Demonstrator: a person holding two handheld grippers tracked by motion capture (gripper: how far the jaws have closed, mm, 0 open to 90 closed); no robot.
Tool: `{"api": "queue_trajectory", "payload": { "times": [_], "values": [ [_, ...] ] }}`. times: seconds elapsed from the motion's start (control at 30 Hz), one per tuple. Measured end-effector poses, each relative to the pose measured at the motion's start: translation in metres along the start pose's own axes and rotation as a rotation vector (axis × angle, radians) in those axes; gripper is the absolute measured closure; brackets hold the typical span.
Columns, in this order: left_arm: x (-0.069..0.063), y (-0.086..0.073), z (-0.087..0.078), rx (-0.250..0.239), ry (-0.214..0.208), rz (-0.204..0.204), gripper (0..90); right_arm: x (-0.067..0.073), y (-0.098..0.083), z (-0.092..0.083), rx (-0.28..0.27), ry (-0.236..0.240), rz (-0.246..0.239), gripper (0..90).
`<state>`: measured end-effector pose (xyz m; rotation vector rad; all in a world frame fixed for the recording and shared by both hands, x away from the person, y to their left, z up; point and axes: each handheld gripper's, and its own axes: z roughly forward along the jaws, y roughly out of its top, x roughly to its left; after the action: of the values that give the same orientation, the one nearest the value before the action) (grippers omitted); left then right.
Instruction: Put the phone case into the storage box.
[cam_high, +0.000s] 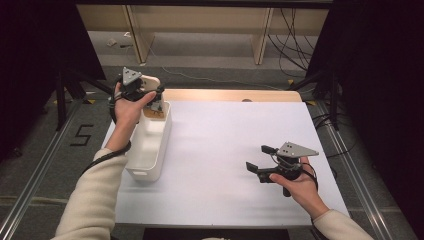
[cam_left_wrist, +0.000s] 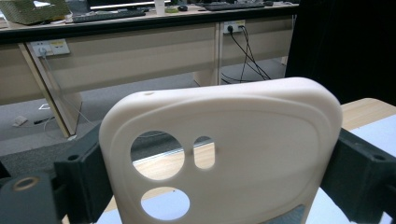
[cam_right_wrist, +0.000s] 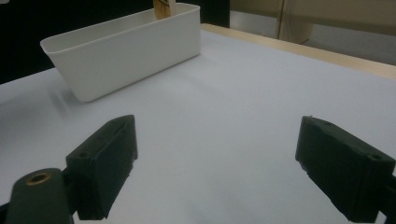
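The left hand-held gripper (cam_high: 150, 90) is raised over the table's far left corner, its jaws clamped on the two sides of a cream phone case (cam_left_wrist: 219, 154). The left forearm, in a cream sleeve, reaches forward along the table's left edge. The right hand-held gripper (cam_high: 260, 160) sits low near the table's near right corner, jaws spread wide apart and pointing left, gripped in the right hand (cam_high: 295, 182).

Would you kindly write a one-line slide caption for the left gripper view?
Left gripper fingers clamp a cream phone case upright, its camera cutouts facing the lens.
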<state>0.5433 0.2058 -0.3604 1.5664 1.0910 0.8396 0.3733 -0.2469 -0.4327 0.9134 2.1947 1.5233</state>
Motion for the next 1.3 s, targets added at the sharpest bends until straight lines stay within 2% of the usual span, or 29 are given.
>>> {"api": "queue_trajectory", "payload": {
  "times": [1.3],
  "values": [
    [0.004, -0.004, 0.011, 0.017, 0.009, -0.013, 9.8, 0.000, 0.000, 0.000, 0.001, 0.001, 0.000, 13.8]
  ]
}}
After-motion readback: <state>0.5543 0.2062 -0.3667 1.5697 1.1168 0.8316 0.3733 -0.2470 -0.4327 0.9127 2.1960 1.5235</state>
